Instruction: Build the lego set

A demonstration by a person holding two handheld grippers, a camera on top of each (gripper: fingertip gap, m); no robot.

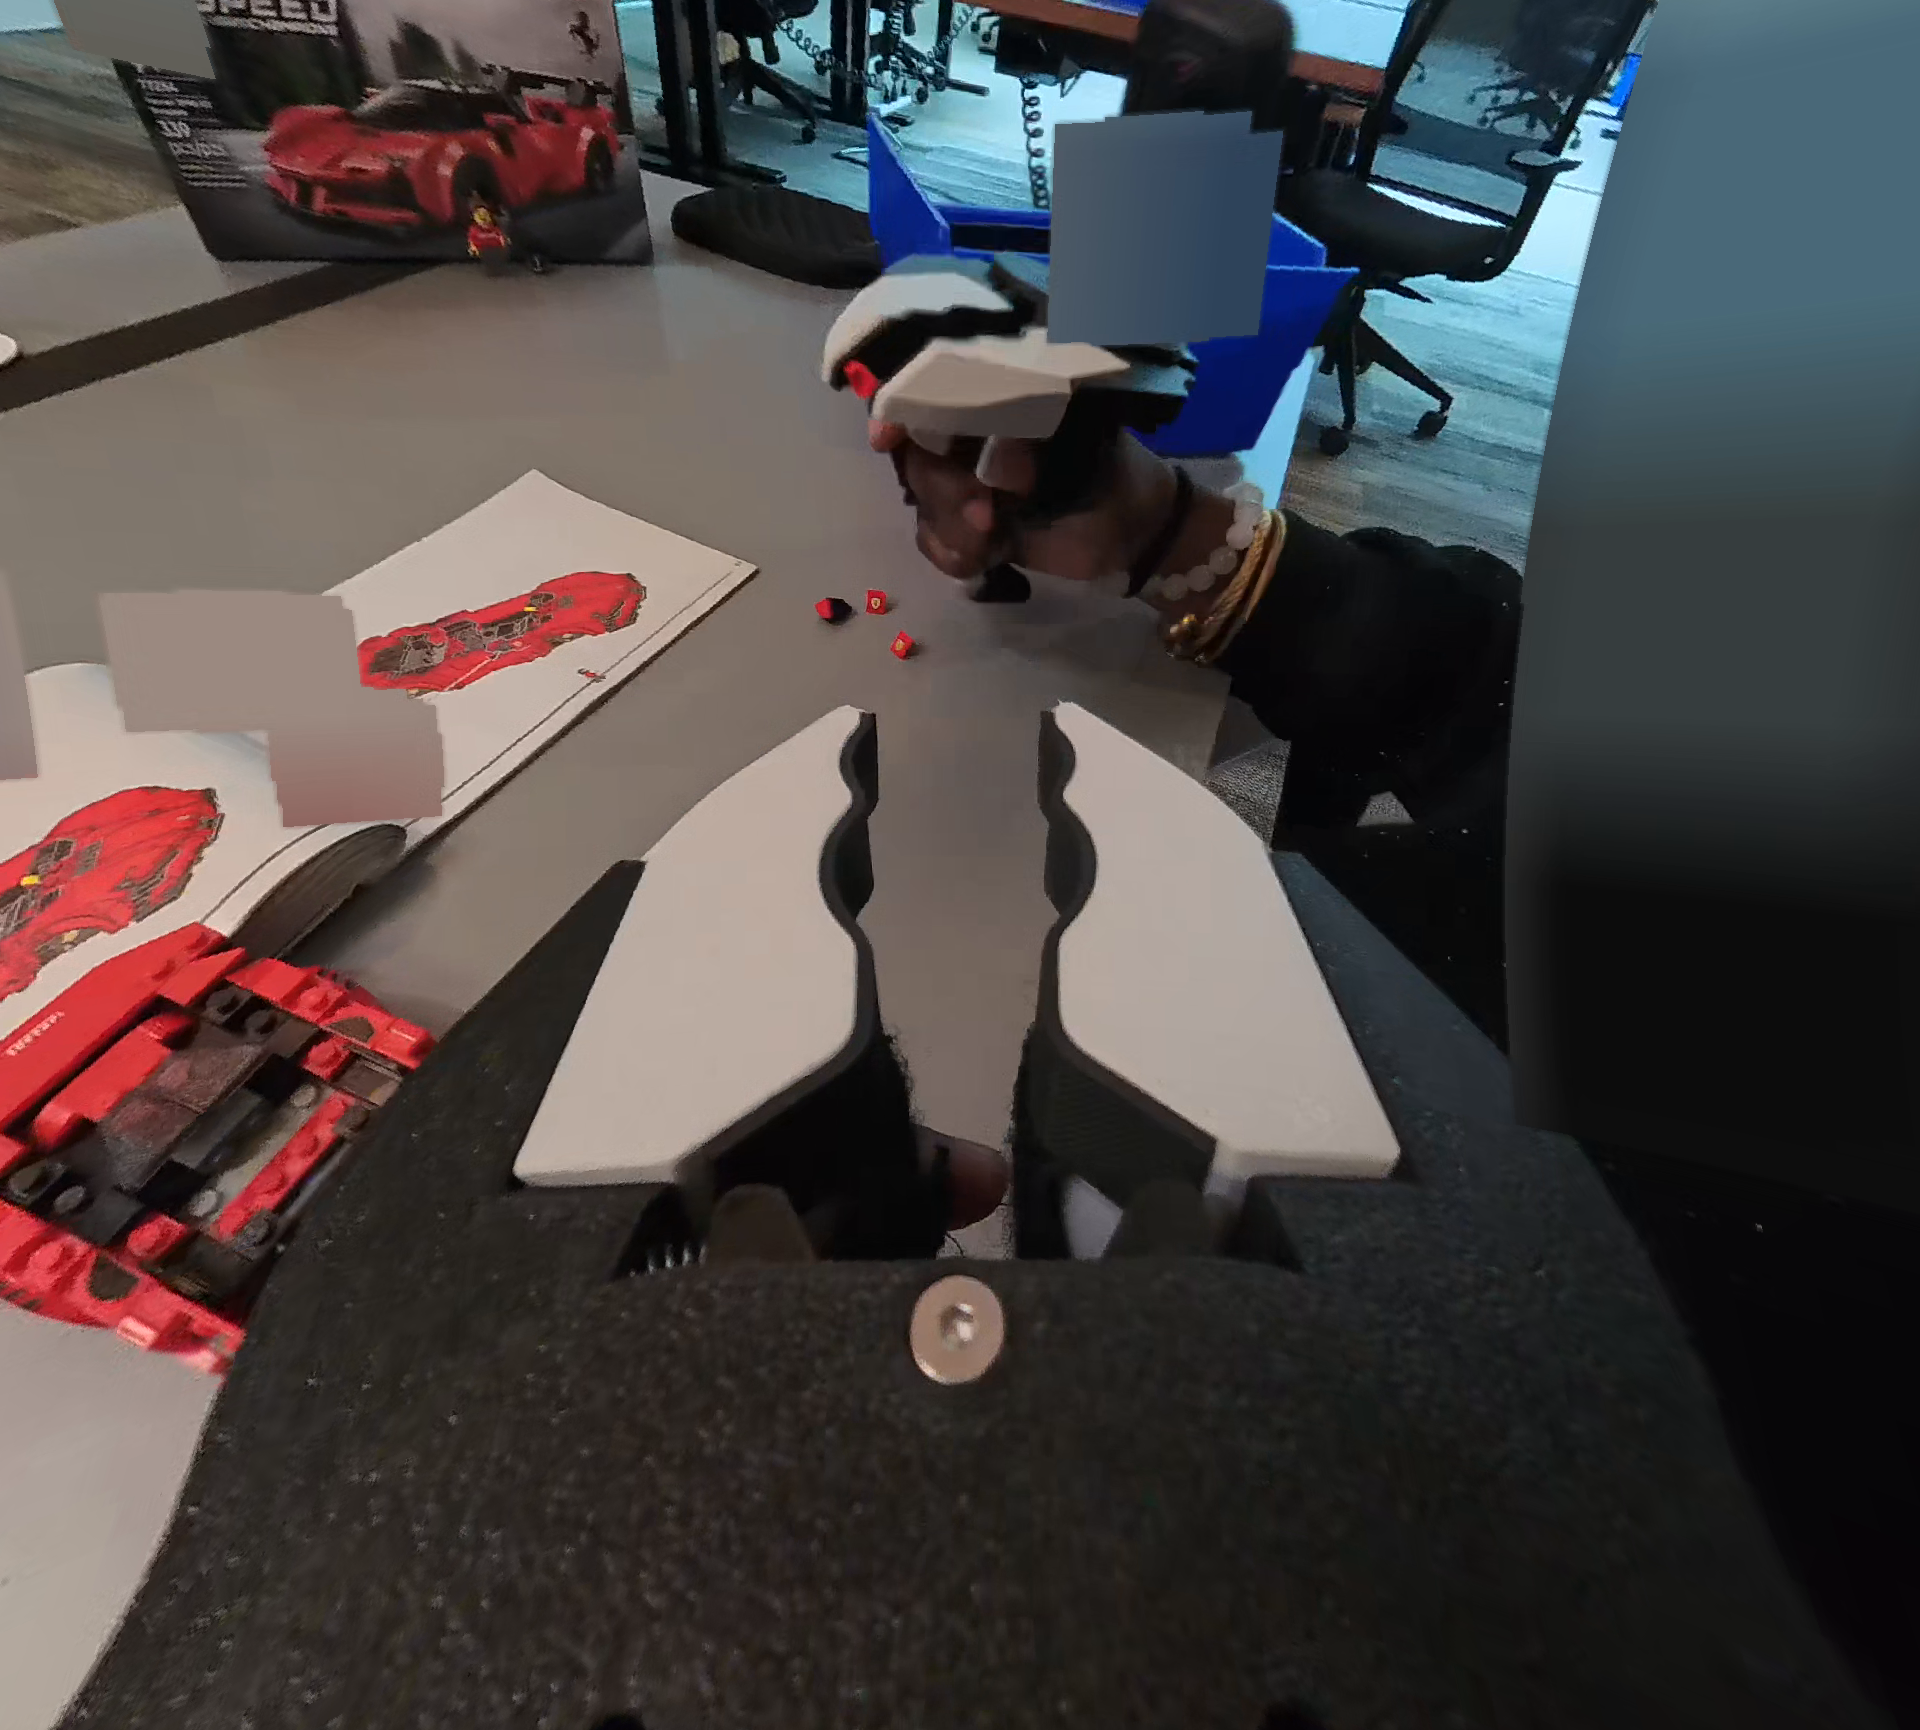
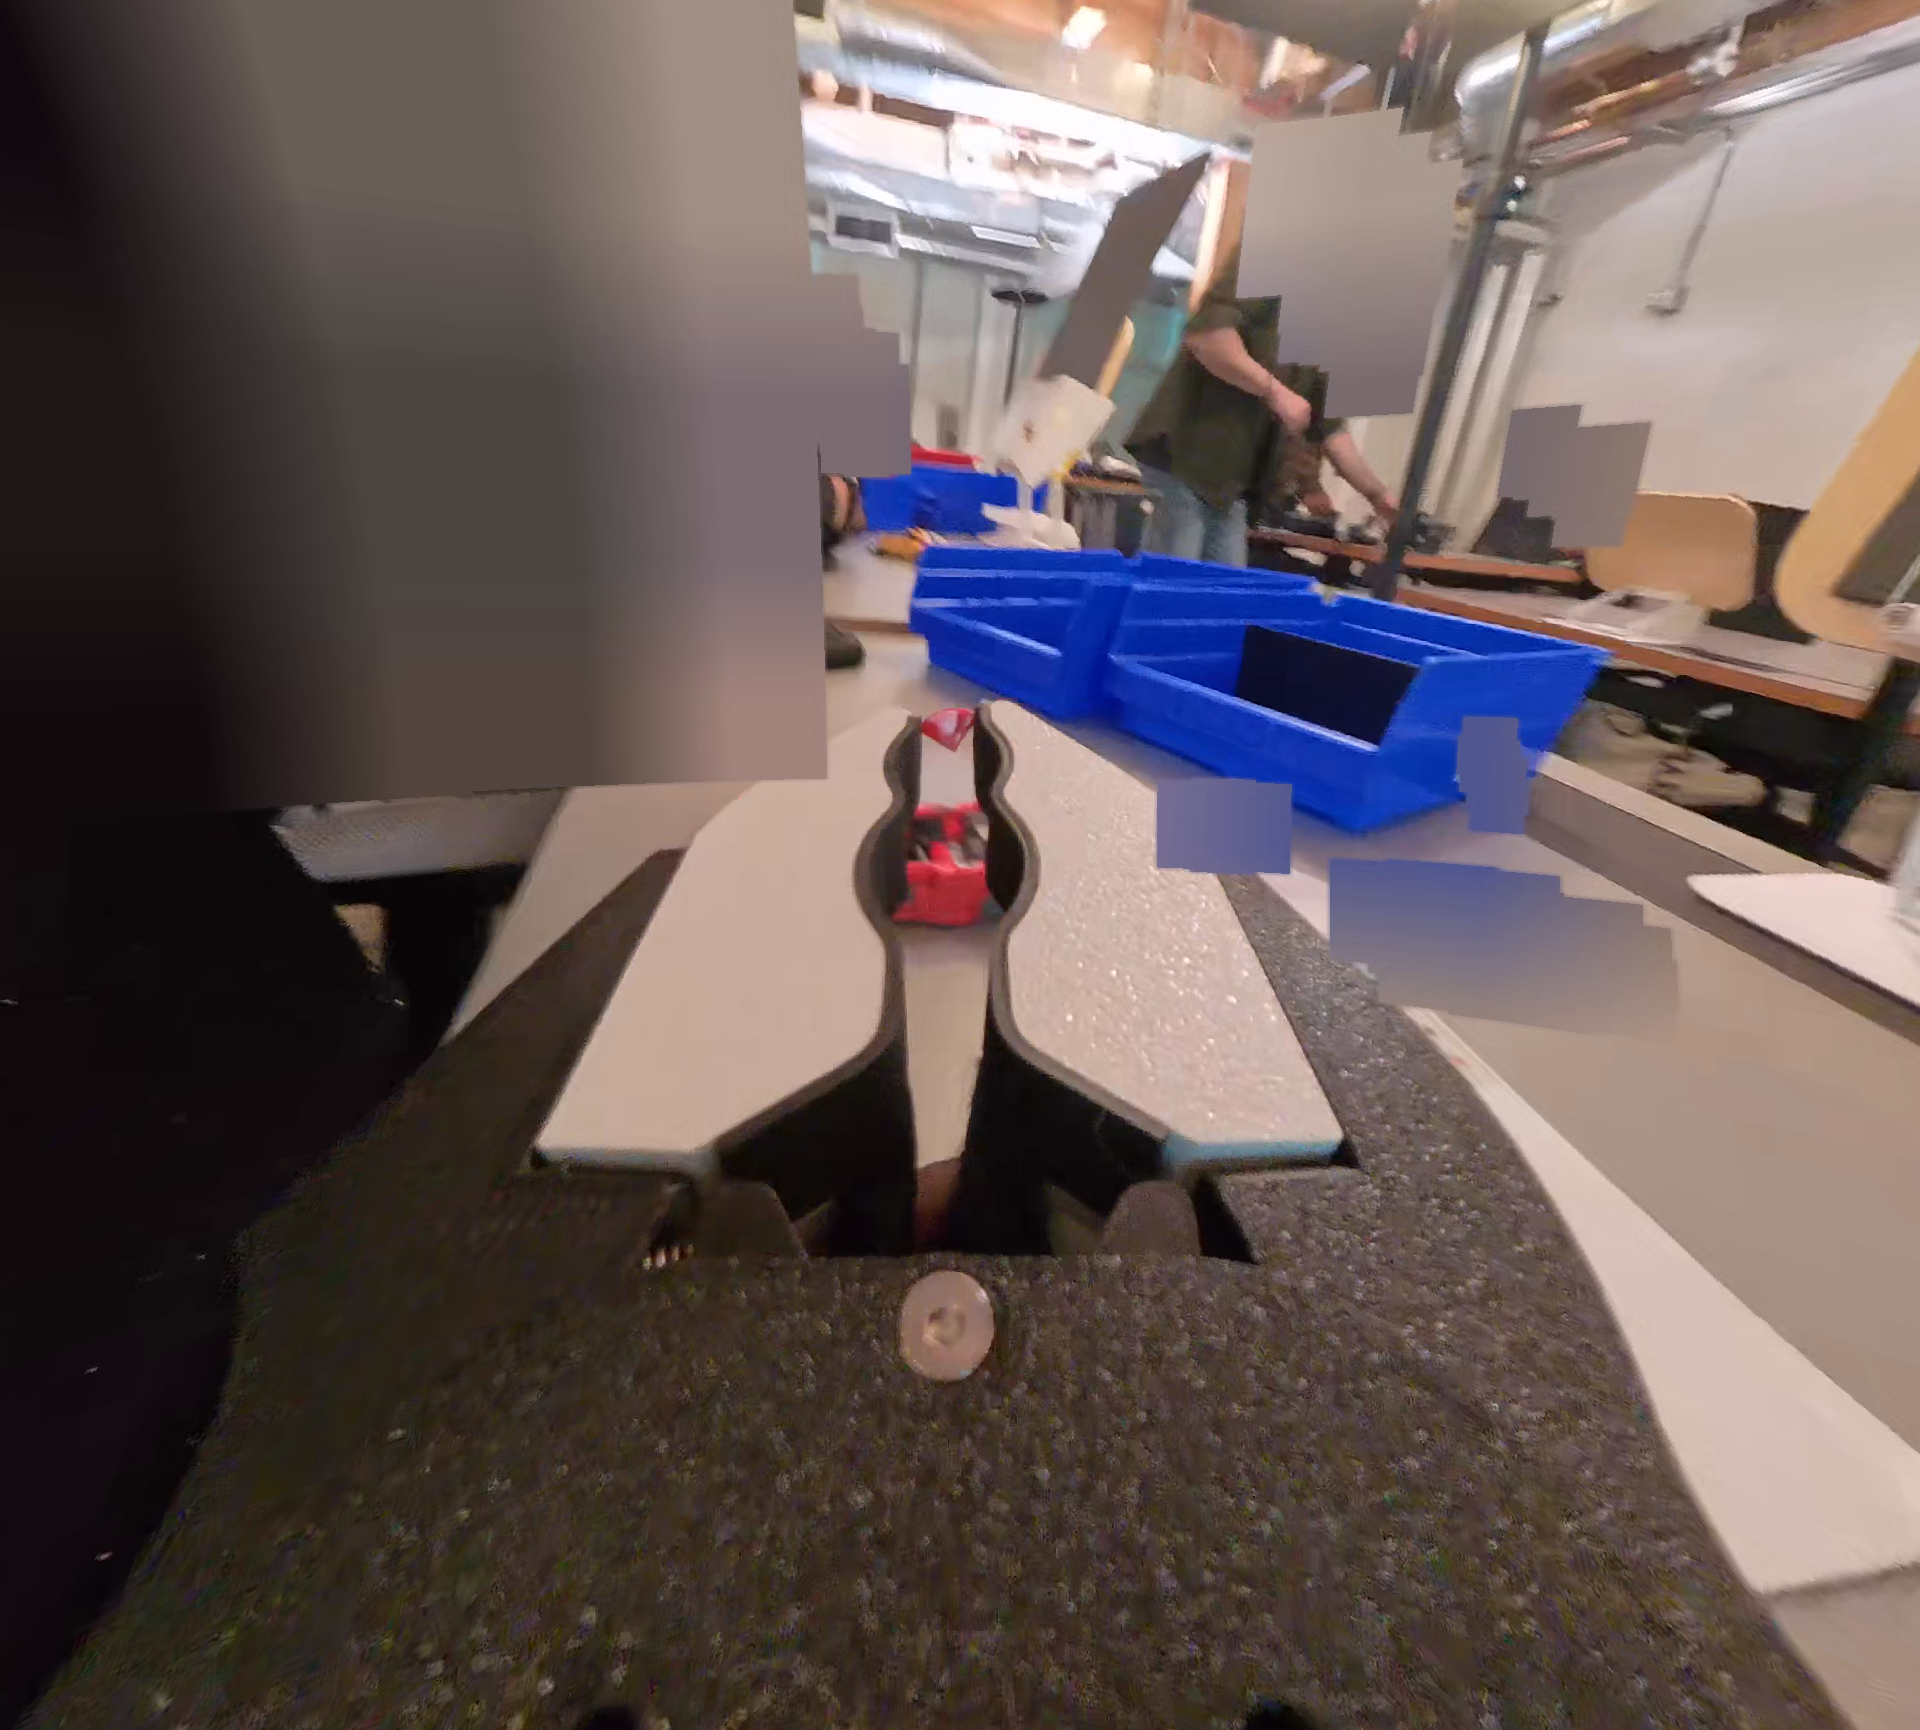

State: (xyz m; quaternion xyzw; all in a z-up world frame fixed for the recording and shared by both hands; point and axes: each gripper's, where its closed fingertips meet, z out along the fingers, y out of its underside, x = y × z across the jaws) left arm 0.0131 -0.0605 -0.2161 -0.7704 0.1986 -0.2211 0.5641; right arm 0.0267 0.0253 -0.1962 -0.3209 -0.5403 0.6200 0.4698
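1. The counter (image 1: pixel 582 392) carries the open booklet (image 1: pixel 540 631), placed beside the work so the steps can be read.
2. The car (image 1: pixel 177 1098) lies at the left, near the booklet.
3. The left claw (image 1: pixel 956 724) hangs wide and empty.
4. The right claw (image 2: pixel 948 730) pinches a small red piece (image 2: pixel 948 726) at its tips, raised above three loose pieces (image 1: pixel 873 615), probably to bring it to the car.

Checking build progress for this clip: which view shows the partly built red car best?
The left wrist view: the partly built red car lies close at lower left beside the open instruction booklet, studs visible. The right wrist view shows only a red sliver between the right gripper fingers.
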